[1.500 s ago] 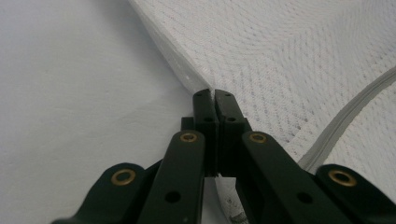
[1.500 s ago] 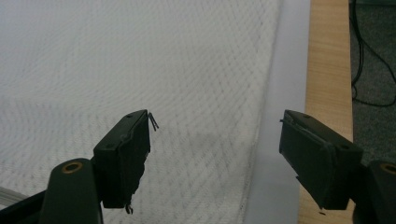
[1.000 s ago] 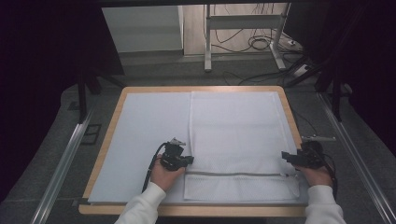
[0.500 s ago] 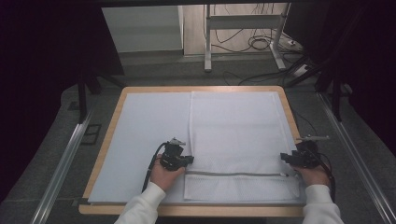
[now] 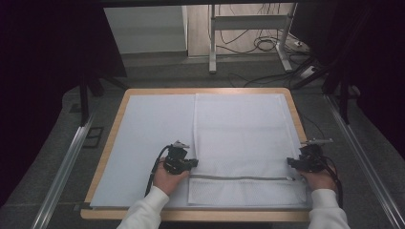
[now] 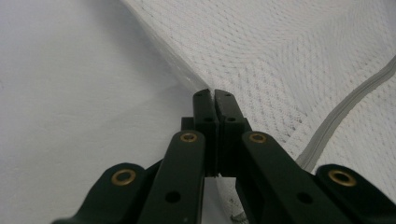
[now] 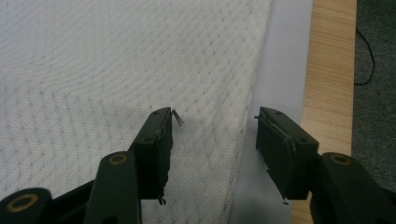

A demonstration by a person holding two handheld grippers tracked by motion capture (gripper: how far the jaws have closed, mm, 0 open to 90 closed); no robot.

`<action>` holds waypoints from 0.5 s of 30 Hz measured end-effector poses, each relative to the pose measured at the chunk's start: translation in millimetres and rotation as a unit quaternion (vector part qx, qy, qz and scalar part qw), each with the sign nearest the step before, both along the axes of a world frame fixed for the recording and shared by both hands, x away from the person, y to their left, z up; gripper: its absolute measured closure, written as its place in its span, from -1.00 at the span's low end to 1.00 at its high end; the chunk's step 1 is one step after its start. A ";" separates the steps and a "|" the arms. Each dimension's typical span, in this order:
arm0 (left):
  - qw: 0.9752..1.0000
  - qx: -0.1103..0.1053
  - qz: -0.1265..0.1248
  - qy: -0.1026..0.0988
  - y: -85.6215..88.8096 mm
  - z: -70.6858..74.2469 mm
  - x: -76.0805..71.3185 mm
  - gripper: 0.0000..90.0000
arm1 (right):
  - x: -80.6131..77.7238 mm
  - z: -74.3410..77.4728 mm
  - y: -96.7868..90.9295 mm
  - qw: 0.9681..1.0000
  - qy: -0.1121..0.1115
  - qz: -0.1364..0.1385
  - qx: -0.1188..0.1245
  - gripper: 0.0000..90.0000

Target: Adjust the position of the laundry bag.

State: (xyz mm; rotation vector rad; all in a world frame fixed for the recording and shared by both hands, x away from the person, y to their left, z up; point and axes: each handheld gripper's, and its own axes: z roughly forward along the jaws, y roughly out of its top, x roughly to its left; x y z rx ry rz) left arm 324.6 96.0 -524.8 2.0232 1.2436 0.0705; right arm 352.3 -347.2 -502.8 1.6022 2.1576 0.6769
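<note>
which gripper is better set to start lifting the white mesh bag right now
Left. The left gripper has its jaws shut on the edge of the white mesh zip bag, while the right gripper is open, straddling the bag's other edge without pinching it.

1. Grey carpet-like floor point(image 5: 157, 71) spreads all around the wooden-edged table point(image 5: 200, 90).
2. Beyond the table's far side stands a pale metal desk frame point(image 5: 248, 28), its legs on the floor.
3. Black cables point(image 5: 267, 45) lie looped and tangled under that frame, some running off to the right.
4. A light-coloured panel point(image 5: 143, 28) stands behind the table to the left of the frame.
5. Dark curtains or screens point(image 5: 43, 71) close in both sides, leaving those parts dim.
6. Silvery metal rails point(image 5: 67, 167) run along the floor on either side of the table.
</note>
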 end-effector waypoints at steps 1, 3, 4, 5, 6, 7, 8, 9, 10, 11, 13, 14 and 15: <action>1.000 0.000 0.000 0.000 -0.1 -0.1 0.0 0.99 | -0.2 0.2 0.0 1.000 0.000 0.001 0.001 0.11; 1.000 0.001 0.000 0.000 -0.3 -0.2 0.0 0.99 | -0.6 0.5 0.3 1.000 0.000 0.004 0.000 0.21; 1.000 0.001 0.000 -0.001 -0.3 0.0 -0.2 0.99 | -0.8 0.6 0.7 1.000 0.000 0.004 -0.003 0.27; 1.000 0.000 0.000 -0.002 -0.3 0.1 -0.3 0.99 | -0.7 0.9 0.9 1.000 0.001 0.006 0.000 0.36; 1.000 0.000 0.000 -0.001 0.0 0.3 -0.3 0.99 | -0.7 1.0 1.1 1.000 0.001 0.007 0.001 0.42; 1.000 0.000 0.000 -0.002 0.2 0.5 -0.4 0.99 | -0.8 1.2 1.5 1.000 0.002 0.007 -0.001 0.49; 1.000 0.000 0.000 -0.002 0.4 0.8 -0.5 0.99 | -0.8 1.3 1.6 1.000 0.003 0.008 0.002 0.55; 1.000 0.000 0.000 -0.003 0.4 0.9 -0.6 0.99 | -0.8 1.5 1.8 1.000 0.004 0.009 0.005 0.64; 1.000 0.000 0.000 -0.003 0.4 1.0 -0.7 0.99 | -0.8 1.5 2.1 1.000 0.004 0.011 0.005 0.69; 1.000 0.000 -0.001 -0.004 0.4 1.1 -0.8 0.99 | -0.9 1.5 2.7 1.000 0.004 0.013 0.004 0.74; 1.000 -0.001 -0.001 -0.004 0.5 1.3 -0.8 0.99 | -0.5 1.6 3.7 1.000 0.005 0.016 0.007 0.83; 1.000 -0.002 -0.001 -0.004 0.7 1.5 -0.8 0.99 | -0.4 1.7 3.8 1.000 0.005 0.016 0.006 0.86; 1.000 -0.003 0.000 -0.005 0.9 1.6 -0.8 0.99 | -0.4 1.7 3.6 1.000 0.004 0.015 0.006 0.90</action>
